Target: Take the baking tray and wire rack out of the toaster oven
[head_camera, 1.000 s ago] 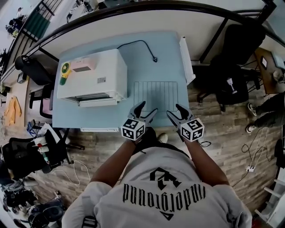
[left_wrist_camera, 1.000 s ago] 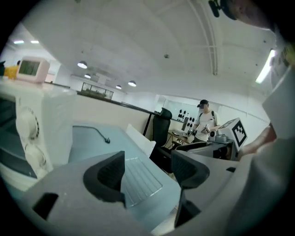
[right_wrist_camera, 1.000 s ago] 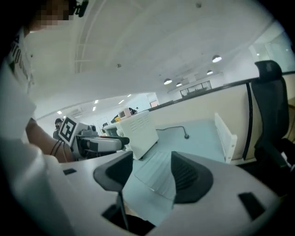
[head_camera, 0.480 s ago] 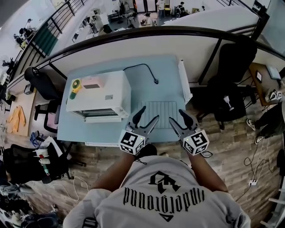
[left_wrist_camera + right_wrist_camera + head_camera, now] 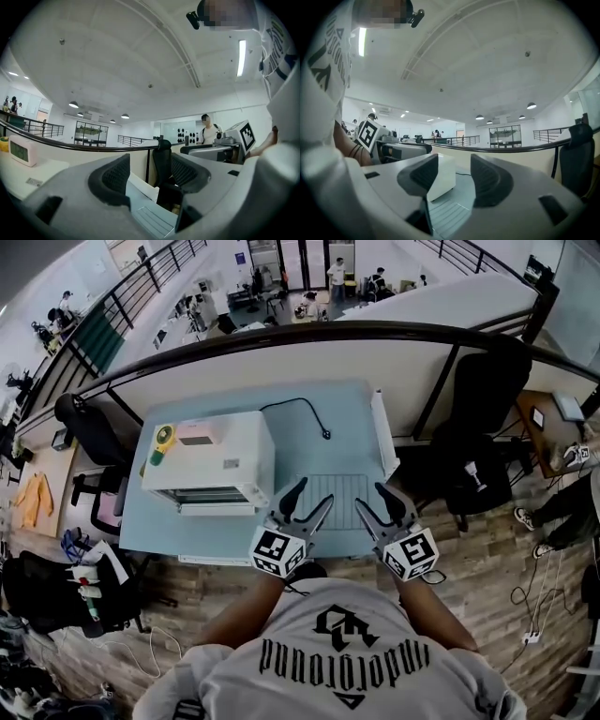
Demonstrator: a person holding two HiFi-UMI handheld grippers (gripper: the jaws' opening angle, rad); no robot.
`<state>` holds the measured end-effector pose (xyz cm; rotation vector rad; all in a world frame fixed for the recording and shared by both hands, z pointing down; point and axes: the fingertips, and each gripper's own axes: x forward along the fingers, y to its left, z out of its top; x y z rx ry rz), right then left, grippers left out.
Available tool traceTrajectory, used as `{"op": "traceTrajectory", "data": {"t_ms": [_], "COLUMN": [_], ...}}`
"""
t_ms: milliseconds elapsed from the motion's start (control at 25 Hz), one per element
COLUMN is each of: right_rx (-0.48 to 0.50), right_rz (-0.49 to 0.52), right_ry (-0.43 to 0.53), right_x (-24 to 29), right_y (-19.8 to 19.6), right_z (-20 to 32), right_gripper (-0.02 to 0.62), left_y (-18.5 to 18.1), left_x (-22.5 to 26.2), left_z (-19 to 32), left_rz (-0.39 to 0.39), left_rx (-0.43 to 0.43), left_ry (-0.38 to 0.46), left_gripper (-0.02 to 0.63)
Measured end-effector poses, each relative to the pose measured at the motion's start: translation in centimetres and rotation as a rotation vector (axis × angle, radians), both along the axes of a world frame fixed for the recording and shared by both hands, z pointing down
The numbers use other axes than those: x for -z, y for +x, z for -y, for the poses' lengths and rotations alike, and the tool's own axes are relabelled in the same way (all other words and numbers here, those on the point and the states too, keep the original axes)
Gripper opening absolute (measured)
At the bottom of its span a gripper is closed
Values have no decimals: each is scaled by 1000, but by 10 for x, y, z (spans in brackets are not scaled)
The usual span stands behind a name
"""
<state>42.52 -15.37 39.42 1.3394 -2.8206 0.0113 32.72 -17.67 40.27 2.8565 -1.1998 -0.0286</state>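
The white toaster oven (image 5: pixel 211 460) stands at the left of the light-blue table (image 5: pixel 347 427), its front towards me. The wire rack (image 5: pixel 339 486) lies flat on the table to the oven's right, its near part hidden behind my grippers. My left gripper (image 5: pixel 314 491) and right gripper (image 5: pixel 372 497) hang side by side in the air above the table's near edge, pointing level. Both are open and empty, and their jaws have just been closing a little. The left gripper (image 5: pixel 150 171) looks over the rack (image 5: pixel 152 220). The right gripper (image 5: pixel 454 176) looks over the rack (image 5: pixel 447 211) with the oven (image 5: pixel 443 176) behind it.
A long white slab (image 5: pixel 382 432) stands on edge along the table's right side. A black power cable (image 5: pixel 305 413) runs behind the oven. A yellow-green item (image 5: pixel 161 442) and a pink one (image 5: pixel 197 435) sit on the oven. Black office chairs (image 5: pixel 478 427) stand to the right, a railing behind.
Both grippers have risen from the rack's near edge towards the head camera, side by side. Their jaws stand a little narrower. The rack and the oven have not moved.
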Motion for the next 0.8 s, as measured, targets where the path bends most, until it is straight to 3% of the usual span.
{"op": "traceTrajectory", "data": {"t_ms": [240, 800], "right_rx": [27, 141], "right_rz": [4, 23], "right_ry": [3, -7], "right_x": [-1, -6], "right_y": [-11, -74], "right_z": [-1, -3], "right_gripper": [199, 195], "left_y": [-11, -78], "left_x": [3, -1], "left_z": [-7, -25], "left_rz": [17, 45], "left_rx": [29, 156], "left_ry": [9, -16], "left_gripper": [278, 270]}}
